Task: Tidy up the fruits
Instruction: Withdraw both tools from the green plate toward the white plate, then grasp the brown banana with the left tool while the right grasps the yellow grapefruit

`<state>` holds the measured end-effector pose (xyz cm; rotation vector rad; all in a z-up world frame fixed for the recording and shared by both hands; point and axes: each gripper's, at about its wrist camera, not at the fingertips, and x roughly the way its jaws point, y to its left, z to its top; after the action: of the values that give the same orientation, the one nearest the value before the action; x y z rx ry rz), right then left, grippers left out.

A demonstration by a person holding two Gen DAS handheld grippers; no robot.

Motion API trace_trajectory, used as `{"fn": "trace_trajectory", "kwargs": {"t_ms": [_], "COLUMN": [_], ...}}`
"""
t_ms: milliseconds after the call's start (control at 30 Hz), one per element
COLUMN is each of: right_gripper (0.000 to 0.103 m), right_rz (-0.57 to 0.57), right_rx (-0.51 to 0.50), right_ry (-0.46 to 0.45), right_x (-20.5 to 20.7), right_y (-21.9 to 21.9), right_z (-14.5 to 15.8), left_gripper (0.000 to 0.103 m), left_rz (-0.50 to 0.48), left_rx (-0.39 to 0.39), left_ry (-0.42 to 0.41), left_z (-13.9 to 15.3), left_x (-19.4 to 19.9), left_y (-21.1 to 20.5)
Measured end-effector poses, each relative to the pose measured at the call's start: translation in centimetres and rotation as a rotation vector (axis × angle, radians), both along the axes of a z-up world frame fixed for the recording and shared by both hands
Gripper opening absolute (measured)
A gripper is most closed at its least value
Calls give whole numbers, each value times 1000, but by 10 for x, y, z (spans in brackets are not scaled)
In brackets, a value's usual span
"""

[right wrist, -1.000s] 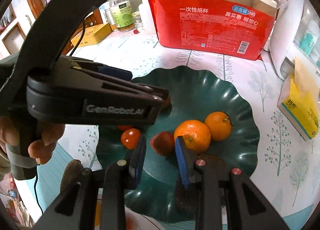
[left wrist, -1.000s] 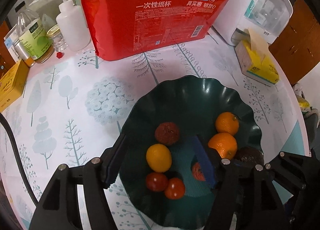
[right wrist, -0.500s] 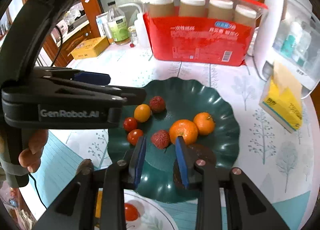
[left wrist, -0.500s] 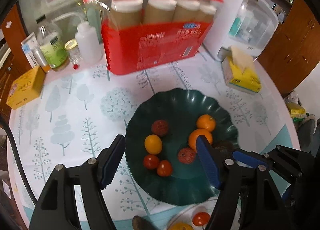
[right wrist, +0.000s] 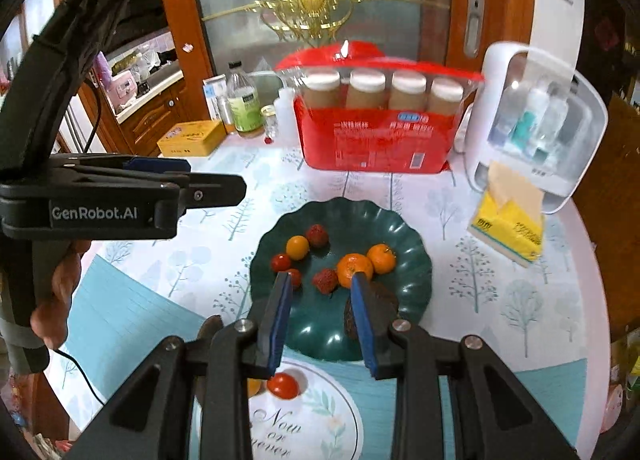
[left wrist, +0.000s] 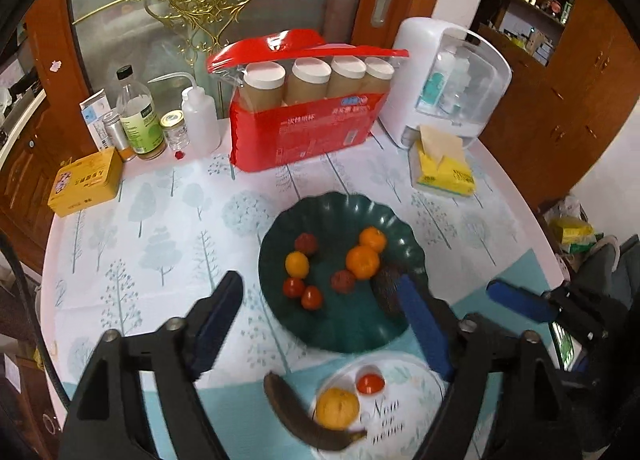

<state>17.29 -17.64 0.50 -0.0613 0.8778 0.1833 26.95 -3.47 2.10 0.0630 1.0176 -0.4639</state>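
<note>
A dark green scalloped plate (left wrist: 340,205) (right wrist: 416,260) holds two oranges (left wrist: 362,262), a small yellow-orange fruit (left wrist: 297,264), two cherry tomatoes (left wrist: 311,298), two red lychees (right wrist: 325,280) and a dark rough fruit (left wrist: 386,284). Nearer me, a white plate (left wrist: 404,412) (right wrist: 320,424) carries an orange (left wrist: 337,408) and a tomato (right wrist: 283,385), with a dark banana (left wrist: 288,408) across its edge. My left gripper (left wrist: 320,288) hangs high above the green plate, its jaws opening and empty. My right gripper (right wrist: 320,282) is shut to a narrow gap with nothing in it.
Along the back stand a red pack of paper cups (left wrist: 304,131), a white dispenser box (left wrist: 452,75), a yellow tissue pack (left wrist: 444,171), a yellow tin (left wrist: 86,183) and several bottles (left wrist: 140,119). A hand (right wrist: 56,292) holds the left gripper.
Both grippers have risen and drawn back from the green plate. The left jaws have spread wider. The white plate and the banana have come into view.
</note>
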Motion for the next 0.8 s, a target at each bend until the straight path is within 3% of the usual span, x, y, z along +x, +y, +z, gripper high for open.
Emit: {"fn": "trace_trajectory", "kwargs": {"t_ms": [133, 267, 333, 600, 800], "right_gripper": [32, 44, 45, 45, 46], "right_rz": [5, 9, 11, 3, -16], "right_rx": [-15, -31, -40, -27, -12], "right_ry": [-37, -66, -74, -61, -21], "right_x": [-27, -52, -61, -86, -89], "right_y": [8, 15, 18, 22, 18], "right_z": [18, 26, 28, 20, -3], "left_gripper": [82, 82, 82, 84, 85], "left_rz": [-6, 1, 2, 23, 43], "left_rx": [7, 5, 3, 24, 48], "left_ry": [-20, -32, -34, -59, -33], "left_z": [11, 16, 17, 6, -24], "left_x": [-27, -51, -60, -93, -108], "left_y": [11, 24, 30, 43, 45]}}
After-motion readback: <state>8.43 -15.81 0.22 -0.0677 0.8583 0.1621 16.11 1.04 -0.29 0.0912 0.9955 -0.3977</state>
